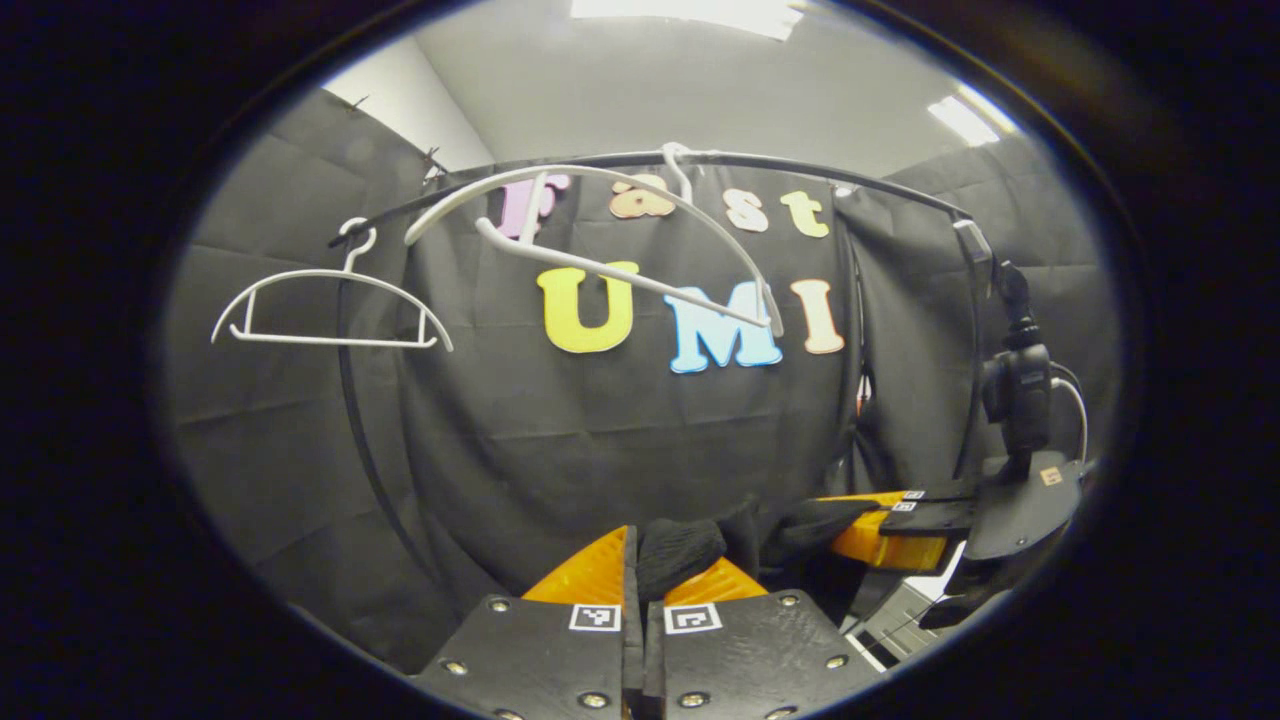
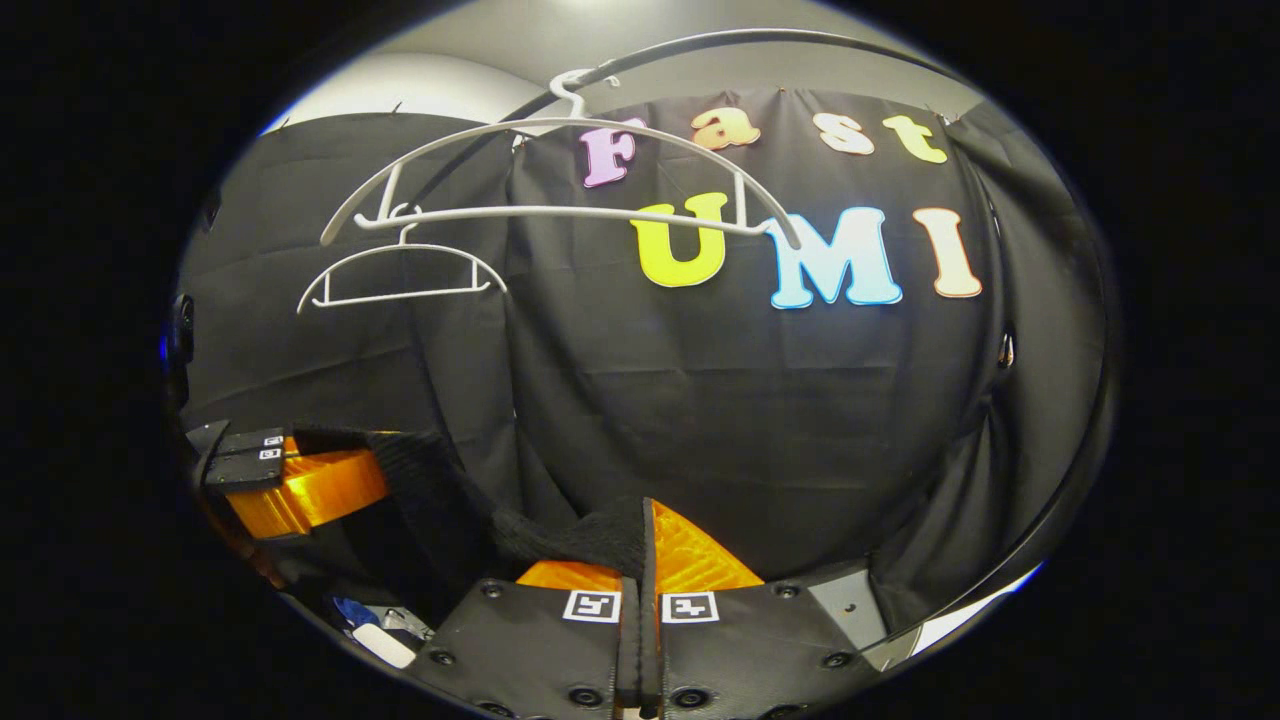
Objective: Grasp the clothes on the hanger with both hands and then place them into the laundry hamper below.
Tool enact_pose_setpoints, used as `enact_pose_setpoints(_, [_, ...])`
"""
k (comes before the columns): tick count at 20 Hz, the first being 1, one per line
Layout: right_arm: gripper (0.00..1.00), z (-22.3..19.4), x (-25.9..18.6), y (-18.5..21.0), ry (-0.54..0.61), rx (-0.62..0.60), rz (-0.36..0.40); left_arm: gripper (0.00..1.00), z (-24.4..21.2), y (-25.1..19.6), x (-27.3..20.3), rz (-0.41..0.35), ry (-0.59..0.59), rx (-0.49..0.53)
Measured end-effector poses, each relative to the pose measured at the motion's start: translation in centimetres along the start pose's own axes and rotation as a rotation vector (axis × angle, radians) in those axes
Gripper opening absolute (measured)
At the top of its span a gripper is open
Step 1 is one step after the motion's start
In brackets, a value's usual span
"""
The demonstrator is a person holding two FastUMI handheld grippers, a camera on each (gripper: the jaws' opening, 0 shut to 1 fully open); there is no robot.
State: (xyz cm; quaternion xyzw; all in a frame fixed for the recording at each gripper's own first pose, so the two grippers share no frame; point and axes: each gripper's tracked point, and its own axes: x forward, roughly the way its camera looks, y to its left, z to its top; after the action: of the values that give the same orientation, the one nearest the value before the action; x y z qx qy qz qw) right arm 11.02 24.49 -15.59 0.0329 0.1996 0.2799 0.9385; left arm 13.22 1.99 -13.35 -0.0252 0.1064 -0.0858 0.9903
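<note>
I'm clenching both grippers, left gripper (image 1: 640,560) and right gripper (image 2: 640,545), on the black garment (image 2: 450,500), holding it below the bare white hanger (image 2: 560,190).

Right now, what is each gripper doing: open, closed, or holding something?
Left gripper: closed on the black garment.
Right gripper: closed on the same black garment, off the white hanger.

No readable text | my left hand-held gripper (image 1: 643,590): two square coded markers, not legible | my right hand-held gripper (image 2: 640,560): same markers, no words or numbers.
</note>
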Motion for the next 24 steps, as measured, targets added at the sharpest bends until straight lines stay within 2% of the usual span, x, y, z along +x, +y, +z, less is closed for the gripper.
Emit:
enact_pose_setpoints(3, [0.0,-4.2,0.0,0.4,0.057,0.021,-0.013,0.01,-3.6,-0.4,-0.6,-0.032,0.041,0.0])
enact_pose_setpoints(7, [0.01,-10.7,0.2,-0.1,0.151,0.032,-0.052,0.01,-10.1,-0.4,-0.3,-0.038,0.12,-0.011])
enact_pose_setpoints(12, [0.02,-18.0,0.7,-1.4,0.255,0.037,-0.098,0.02,-18.0,0.3,2.3,-0.007,0.211,-0.017])
enact_pose_setpoints(13, [0.02,-19.4,0.9,-1.7,0.272,0.037,-0.109,0.0,-19.5,0.4,2.4,0.001,0.228,-0.021])
enact_pose_setpoints(21, [0.02,-28.6,1.2,-4.4,0.418,0.074,-0.249,0.01,-31.1,1.2,2.6,0.055,0.411,-0.014])
enact_pose_setpoints(24, [0.0,-31.2,0.2,-4.6,0.483,0.071,-0.274,0.01,-35.0,0.4,0.7,0.06,0.511,-0.015])
